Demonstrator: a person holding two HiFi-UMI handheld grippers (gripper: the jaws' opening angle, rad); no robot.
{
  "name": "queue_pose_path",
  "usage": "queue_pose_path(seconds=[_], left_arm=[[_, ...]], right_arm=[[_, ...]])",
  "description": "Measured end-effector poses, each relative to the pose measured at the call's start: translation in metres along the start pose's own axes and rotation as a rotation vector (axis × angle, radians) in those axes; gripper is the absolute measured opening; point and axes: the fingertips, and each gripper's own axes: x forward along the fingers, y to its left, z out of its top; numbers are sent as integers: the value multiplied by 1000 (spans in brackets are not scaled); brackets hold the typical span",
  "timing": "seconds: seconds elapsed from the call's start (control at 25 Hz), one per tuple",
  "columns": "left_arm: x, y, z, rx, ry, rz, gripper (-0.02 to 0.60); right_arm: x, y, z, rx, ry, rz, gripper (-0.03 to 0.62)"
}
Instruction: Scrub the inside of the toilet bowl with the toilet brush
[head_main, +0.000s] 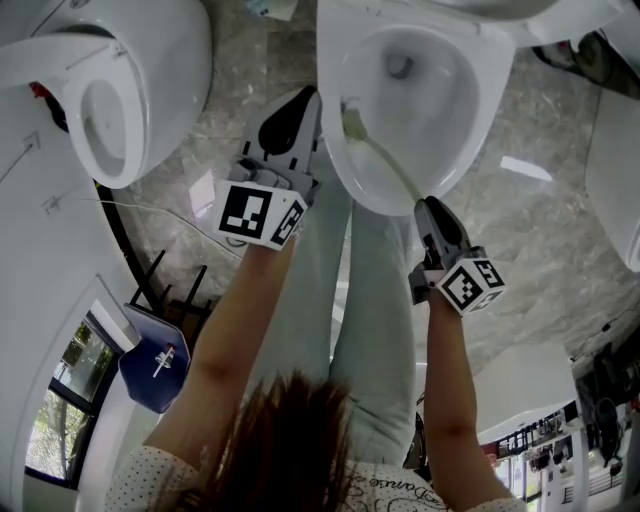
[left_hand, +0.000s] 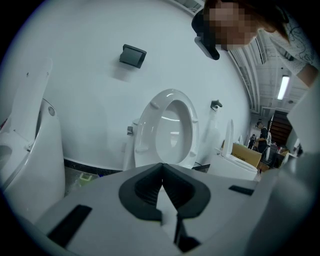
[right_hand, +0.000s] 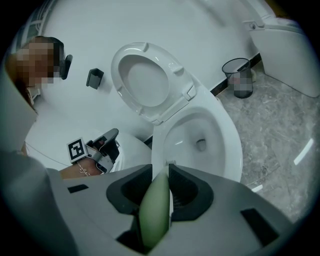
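While right gripper (right_hand: 161, 168) clamps toilet brush (right_hand: 154, 215), jaws narrow

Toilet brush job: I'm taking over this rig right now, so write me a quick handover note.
Right gripper: shut on the handle of the green toilet brush.
Left gripper: shut, holding nothing, just outside the rim of the toilet bowl.
The brush head is inside the bowl, against the wall on the left gripper's side. The seat is raised.
Done: brush in hand and in the bowl. How much has been scrubbed cannot be told.
Left: scrub round the wall and down to the drain.
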Motion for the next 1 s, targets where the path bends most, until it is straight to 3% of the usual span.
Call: queue_pose_path(seconds=[0.36, 1.0], left_arm=[[-3, -3, 2, 6, -1, 11, 2], [-4, -21, 9, 24, -14, 0, 2]], right_arm=[[-9, -2, -7, -13, 49, 8, 115], [-34, 7, -18, -141, 193, 6, 115]])
